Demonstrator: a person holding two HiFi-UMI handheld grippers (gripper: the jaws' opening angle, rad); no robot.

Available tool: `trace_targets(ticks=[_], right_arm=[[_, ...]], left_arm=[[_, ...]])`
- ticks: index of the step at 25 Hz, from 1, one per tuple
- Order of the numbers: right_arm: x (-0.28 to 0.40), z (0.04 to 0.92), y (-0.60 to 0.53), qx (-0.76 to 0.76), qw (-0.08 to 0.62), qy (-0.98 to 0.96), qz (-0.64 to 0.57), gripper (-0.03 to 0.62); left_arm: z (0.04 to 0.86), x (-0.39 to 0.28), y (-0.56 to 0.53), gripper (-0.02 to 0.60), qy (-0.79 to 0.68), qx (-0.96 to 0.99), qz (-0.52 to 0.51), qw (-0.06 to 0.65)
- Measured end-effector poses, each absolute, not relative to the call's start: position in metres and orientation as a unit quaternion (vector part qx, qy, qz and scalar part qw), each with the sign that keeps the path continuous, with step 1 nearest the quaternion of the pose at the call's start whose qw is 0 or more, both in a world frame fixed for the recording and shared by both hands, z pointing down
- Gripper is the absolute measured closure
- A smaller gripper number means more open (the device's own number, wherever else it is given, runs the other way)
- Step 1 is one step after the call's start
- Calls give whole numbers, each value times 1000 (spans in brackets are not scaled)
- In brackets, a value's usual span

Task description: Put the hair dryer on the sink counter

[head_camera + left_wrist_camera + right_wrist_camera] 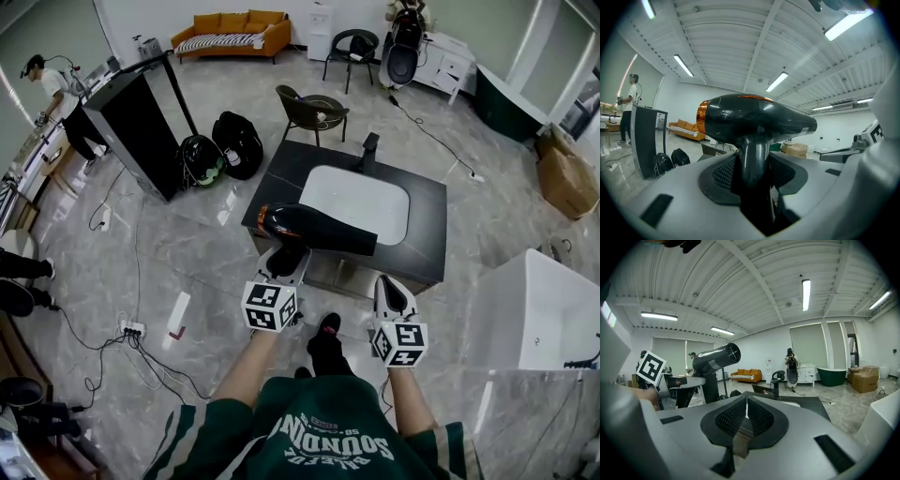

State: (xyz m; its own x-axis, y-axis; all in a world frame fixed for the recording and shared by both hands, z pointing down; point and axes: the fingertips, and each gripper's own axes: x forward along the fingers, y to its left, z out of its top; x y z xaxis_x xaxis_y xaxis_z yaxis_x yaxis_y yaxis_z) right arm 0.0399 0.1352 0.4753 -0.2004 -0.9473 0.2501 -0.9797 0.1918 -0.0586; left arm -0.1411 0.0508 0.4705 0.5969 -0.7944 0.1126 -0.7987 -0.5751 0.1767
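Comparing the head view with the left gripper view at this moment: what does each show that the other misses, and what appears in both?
Only the head view: the dark sink counter with its white basin and faucet, just ahead of the person.
Only the left gripper view: a close look at the left gripper shut on the handle of the hair dryer, with a pad on each side, plus the ceiling lights.
Both: the hair dryer, the orange sofa and a person standing off to the left.
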Motion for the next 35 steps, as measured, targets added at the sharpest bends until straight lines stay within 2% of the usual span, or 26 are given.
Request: trace_targets(ticks=[8,20,35], right_arm=[[35,479,60,614,66,-780,101,551],[68,463,-55,601,69,-789,106,550],[97,478,-135,593,63,-794,121,551]], left_arm=[[481,-136,-13,399,-451,886,20,105],[465,-110,-122,399,-464,879,31,106],[477,-86,-198,399,-470,875,49,110]])
